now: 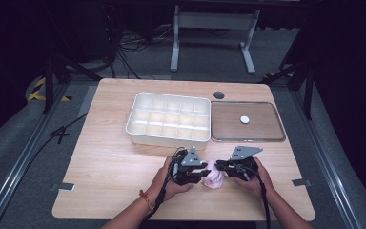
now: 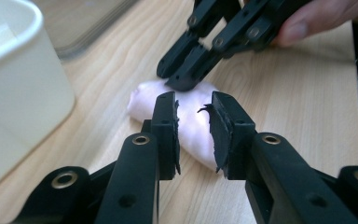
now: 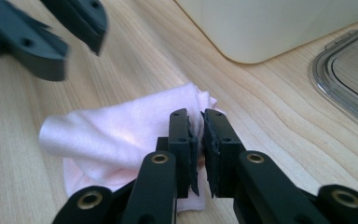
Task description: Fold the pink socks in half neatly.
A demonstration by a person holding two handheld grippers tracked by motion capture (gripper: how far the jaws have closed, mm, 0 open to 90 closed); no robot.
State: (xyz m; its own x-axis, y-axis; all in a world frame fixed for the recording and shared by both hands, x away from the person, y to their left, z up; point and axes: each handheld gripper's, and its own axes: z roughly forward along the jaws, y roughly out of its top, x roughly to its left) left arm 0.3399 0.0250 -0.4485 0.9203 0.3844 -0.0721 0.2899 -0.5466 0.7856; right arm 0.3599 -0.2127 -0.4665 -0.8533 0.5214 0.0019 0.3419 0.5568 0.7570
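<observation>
Now we see the right gripper (image 3: 199,140) with its fingers nearly pressed together, pinching a fold of the pink cloth (image 3: 121,135) at its near edge. Our left gripper (image 2: 193,133) has its fingers spread a little, standing over the pink cloth (image 2: 191,126) with no clear pinch on it. From above, the pink cloth (image 1: 214,177) lies bunched on the bench (image 1: 105,157) between the left gripper (image 1: 205,172) and the right gripper (image 1: 219,165). Farther off stands a white compartment tray (image 1: 169,117), and beside it a clear flat lid (image 1: 248,121) with a small white disc (image 1: 244,119) on it.
</observation>
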